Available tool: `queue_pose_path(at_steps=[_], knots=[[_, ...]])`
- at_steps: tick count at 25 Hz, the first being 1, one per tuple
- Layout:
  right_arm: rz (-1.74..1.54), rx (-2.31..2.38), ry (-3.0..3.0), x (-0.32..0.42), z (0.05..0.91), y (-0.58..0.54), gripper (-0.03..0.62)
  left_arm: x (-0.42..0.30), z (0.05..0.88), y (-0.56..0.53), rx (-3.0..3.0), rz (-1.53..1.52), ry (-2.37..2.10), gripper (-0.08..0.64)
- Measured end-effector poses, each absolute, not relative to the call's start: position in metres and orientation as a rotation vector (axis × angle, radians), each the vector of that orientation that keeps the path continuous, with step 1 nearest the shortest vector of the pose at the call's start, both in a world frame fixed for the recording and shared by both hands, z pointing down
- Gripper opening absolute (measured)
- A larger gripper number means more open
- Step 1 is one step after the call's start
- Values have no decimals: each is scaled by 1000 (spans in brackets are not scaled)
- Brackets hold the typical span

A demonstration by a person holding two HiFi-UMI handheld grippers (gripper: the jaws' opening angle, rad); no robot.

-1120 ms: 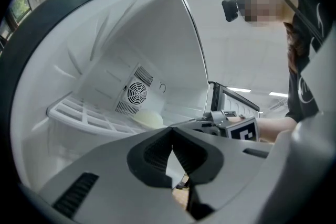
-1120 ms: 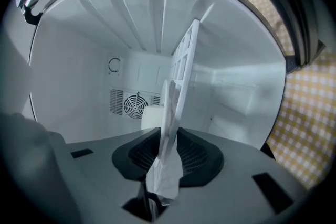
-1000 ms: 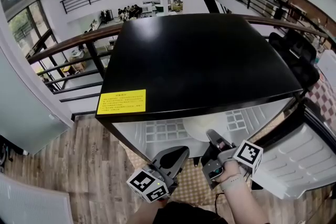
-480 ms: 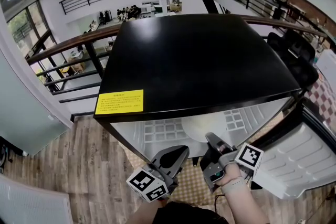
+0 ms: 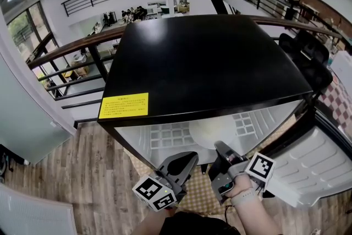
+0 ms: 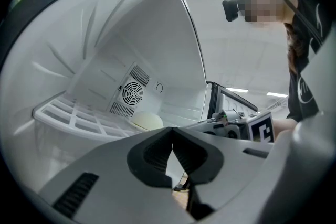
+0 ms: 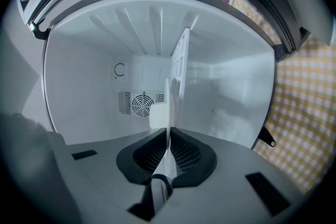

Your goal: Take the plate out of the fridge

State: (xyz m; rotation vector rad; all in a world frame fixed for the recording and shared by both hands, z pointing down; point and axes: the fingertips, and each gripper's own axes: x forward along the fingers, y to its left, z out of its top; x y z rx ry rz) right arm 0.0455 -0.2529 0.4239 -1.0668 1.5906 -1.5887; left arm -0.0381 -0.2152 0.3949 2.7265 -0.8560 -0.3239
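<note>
Right tool (image 7: pixel 168 150) newly tight on plate (image 7: pixel 160 113) (shelf (image 5: pixel 165 136) beneath)

Plate on the shelf of the open fridge

The round cream-white plate (image 5: pixel 212 132) lies flat on the white grid shelf (image 5: pixel 170 136), towards the right inside the black-topped white-lined fridge (image 5: pixel 203 63), whose door stands open. The right gripper (image 5: pixel 220 147) has its jaws closing on the plate's near rim, which shows edge-on between them.

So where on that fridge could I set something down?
The fridge top is bare behind the yellow label. Inside, the shelf left of the plate is free. It's crowded in front: right gripper closing on the plate, left gripper beside.
</note>
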Motion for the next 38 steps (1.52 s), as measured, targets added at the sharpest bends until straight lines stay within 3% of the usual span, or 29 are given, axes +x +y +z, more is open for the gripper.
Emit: queue_pose_path(at_steps=[38], knots=[[-1513,-1052,1598,46,428,-243,52,-51,397,-221,2716,-355,-858,9]])
